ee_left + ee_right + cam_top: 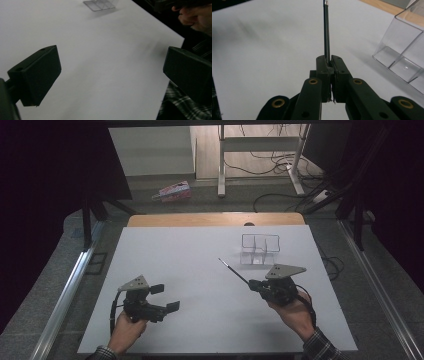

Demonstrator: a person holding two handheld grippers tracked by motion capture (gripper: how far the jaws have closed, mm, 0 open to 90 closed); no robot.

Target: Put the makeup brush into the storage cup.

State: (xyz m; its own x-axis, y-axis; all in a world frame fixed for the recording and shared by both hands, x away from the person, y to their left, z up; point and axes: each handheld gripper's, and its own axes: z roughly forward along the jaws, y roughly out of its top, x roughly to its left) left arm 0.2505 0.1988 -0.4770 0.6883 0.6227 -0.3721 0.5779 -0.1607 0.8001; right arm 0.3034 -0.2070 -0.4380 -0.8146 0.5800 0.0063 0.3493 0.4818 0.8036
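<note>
— Thin black pen (234, 270) with a silver tip: where is it sitting?

— The right gripper (256, 284) is clamping it between closed jaws, its tip pointing far-left above the white table (190, 270), just near-left of the clear plastic compartment box (260, 249).

— And the left gripper (166, 297)?

— It is hovering at the near left, jaws spread apart, gripping nothing.

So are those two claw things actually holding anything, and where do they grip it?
The right gripper is shut on a thin black pen, pinching it at its near end, so the shaft sticks out forward. The left gripper is open and holds nothing.
</note>
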